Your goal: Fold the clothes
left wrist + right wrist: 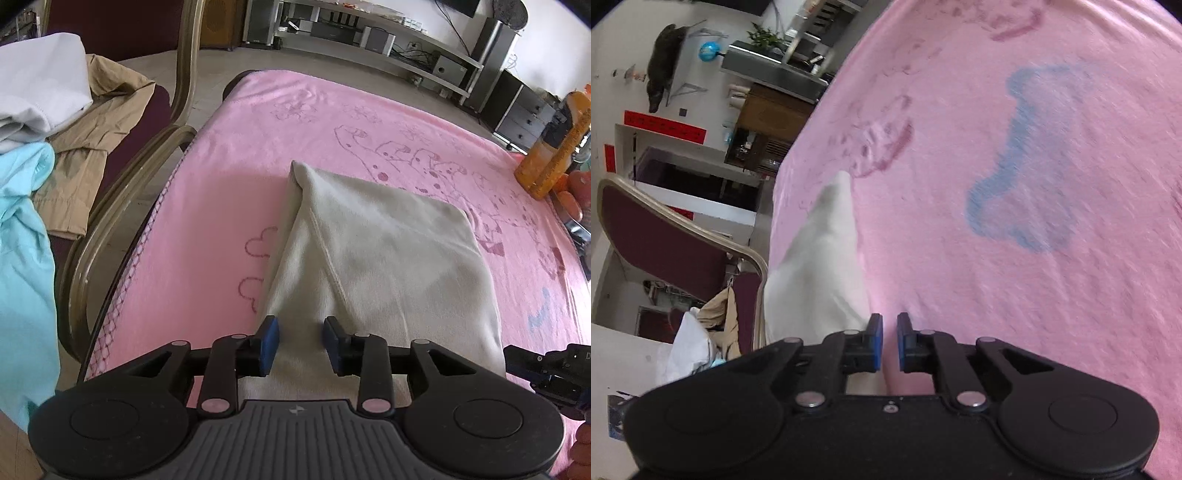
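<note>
The cloth (384,254), pale grey-white, lies folded on the pink blanket (221,192) that covers the bench. One flap is laid diagonally across it, with a stitched hem running down the middle, and its far corner comes to a point.

The left tool (300,345) hangs over the near edge of the cloth. Its blue pads (269,345) stand apart with the cloth showing between them below; they pinch nothing.

The right tool (889,341) shows in the left view only as a dark part at the right edge. In its own view its pads (875,343) are nearly pressed together, with a narrow gap left. Nothing is seen gripped there; the blanket shows through the gap, and the white cloth (820,266) lies just left of the left pad. That view is blurred.

Left of the bench stands a chair (147,155) with a dark red seat, piled with a tan garment (92,147), a white one (40,81) and a light blue one (22,258). An orange bottle (550,147) stands at the far right of the bench.
</note>
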